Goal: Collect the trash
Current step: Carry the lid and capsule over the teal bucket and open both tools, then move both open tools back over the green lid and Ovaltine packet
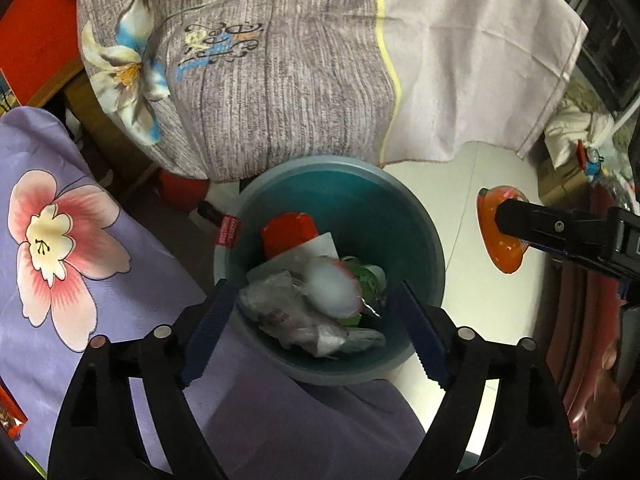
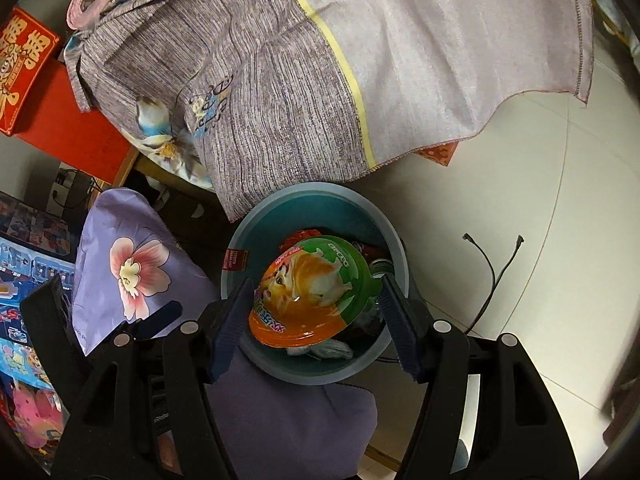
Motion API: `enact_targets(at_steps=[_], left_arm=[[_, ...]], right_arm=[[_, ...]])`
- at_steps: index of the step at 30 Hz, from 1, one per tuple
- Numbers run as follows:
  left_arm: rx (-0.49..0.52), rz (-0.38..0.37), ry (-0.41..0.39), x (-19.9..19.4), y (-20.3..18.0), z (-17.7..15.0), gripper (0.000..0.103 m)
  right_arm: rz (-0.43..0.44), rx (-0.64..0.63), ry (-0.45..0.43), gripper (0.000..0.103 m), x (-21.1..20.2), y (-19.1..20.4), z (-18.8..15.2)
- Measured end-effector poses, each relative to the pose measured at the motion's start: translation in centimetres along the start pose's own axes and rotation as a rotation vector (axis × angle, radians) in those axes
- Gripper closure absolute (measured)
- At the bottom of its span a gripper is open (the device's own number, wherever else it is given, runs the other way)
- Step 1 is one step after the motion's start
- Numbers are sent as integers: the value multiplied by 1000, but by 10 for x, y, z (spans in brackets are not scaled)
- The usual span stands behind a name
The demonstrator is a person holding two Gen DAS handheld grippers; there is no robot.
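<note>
A purple floral cushion (image 1: 60, 248), soft and matte, lies at the left, touching the near rim of the round teal plastic bin (image 1: 432, 240), which stands on pale glossy floor tiles, probably so trash can drop straight in. Over it the left gripper (image 1: 312, 332) hangs with jaws spread and nothing between them; below lie crumpled clear plastic wrappers (image 1: 288, 312), a white foam lump (image 1: 332, 292) and a red-capped piece (label unreadable). Further right, the right gripper (image 2: 316, 316) clenches an egg-shaped orange-and-green toy package (image 2: 312, 288), glossy with a puppy print, its pads on either edge, held above the bin, presumably for release.
</note>
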State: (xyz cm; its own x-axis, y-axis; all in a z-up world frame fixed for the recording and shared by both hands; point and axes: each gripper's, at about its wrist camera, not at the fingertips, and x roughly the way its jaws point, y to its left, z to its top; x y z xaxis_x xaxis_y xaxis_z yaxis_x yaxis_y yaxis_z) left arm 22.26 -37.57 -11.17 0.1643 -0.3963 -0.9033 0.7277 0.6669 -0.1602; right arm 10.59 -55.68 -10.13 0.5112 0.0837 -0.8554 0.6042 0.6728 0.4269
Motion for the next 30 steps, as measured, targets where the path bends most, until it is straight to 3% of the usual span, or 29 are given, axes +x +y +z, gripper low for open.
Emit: enact_targets(at_steps=[18, 30], left_arm=[[-38, -3, 8, -10, 10, -20, 14], [-63, -9, -7, -22, 19, -31, 13]], right_arm=[[-8, -63, 44, 39, 21, 26, -3], [-11, -29, 65, 29, 26, 30, -6]])
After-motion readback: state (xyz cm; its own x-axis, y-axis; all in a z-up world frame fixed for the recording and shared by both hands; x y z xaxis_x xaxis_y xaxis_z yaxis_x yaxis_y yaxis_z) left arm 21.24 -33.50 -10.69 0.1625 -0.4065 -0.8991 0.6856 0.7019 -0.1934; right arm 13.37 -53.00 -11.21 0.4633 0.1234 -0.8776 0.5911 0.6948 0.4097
